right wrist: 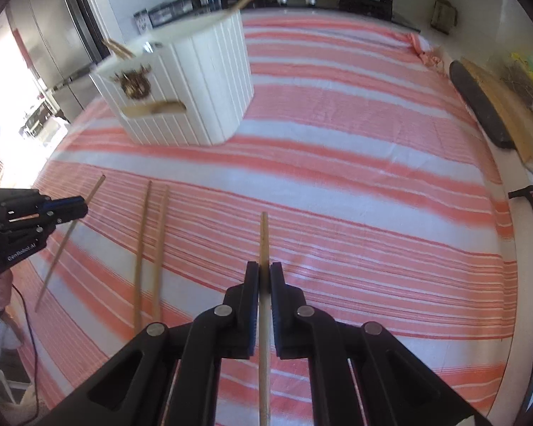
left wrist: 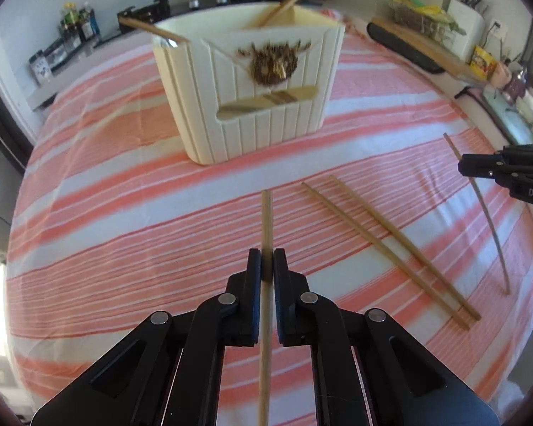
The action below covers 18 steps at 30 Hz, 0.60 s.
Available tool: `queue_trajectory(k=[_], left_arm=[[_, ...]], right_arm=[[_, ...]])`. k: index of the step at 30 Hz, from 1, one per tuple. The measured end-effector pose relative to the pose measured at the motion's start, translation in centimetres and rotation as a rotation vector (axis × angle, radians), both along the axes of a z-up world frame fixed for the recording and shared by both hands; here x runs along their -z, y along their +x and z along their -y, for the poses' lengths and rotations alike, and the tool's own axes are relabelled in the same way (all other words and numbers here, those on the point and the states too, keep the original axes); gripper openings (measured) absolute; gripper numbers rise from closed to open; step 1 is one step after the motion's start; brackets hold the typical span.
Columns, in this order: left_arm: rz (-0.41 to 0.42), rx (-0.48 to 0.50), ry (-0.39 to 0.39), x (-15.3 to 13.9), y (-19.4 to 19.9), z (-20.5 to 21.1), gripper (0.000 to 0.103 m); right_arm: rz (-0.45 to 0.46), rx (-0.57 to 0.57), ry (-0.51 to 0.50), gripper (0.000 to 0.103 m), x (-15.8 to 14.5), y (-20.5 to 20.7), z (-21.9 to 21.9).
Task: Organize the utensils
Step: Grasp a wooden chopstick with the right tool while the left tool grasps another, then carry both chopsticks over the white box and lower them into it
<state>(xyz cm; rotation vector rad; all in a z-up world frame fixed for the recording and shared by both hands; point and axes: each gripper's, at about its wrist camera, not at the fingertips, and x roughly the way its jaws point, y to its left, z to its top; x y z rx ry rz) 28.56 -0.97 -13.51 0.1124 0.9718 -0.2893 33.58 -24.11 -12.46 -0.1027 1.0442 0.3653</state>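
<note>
The desk (left wrist: 124, 248) is covered by a cloth (right wrist: 337, 163) striped in salmon-pink and white. A cream ribbed holder (left wrist: 259, 124) (with a brown animal motif on its front) stands on the cloth at the far side. Nearer, 2 wooden chopsticks (left wrist: 391, 252) lie side by side on the stripes, almost parallel, well apart from the holder.

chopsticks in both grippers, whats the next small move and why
Probably carry the left gripper forward to the white holder and tip its chopstick in. Both grippers are shut on a chopstick each, the holder already has some sticking out of its open top, and two more lie on the striped cloth.
</note>
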Motion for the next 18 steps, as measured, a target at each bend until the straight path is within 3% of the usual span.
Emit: queue_trajectory(k=[8,13,18], left_arm=[[0.237,-0.004,-0.185,-9.8,-5.8,-3.7,0.005],[0.361,-0.037,-0.300,-14.5,-6.5,-6.3,0.005],[0.441,-0.073,-0.343,-18.6,-4.5,-8.0,0.005]], right_arm=[[0.265,-0.036,0.104,0.007,-11.1,-6.8,1.9],[0.362,-0.037,0.136,0.007,-13.8,-7.7,1.6],[0.439,-0.017,0.191,0.007,-16.6,-5.1,1.1]])
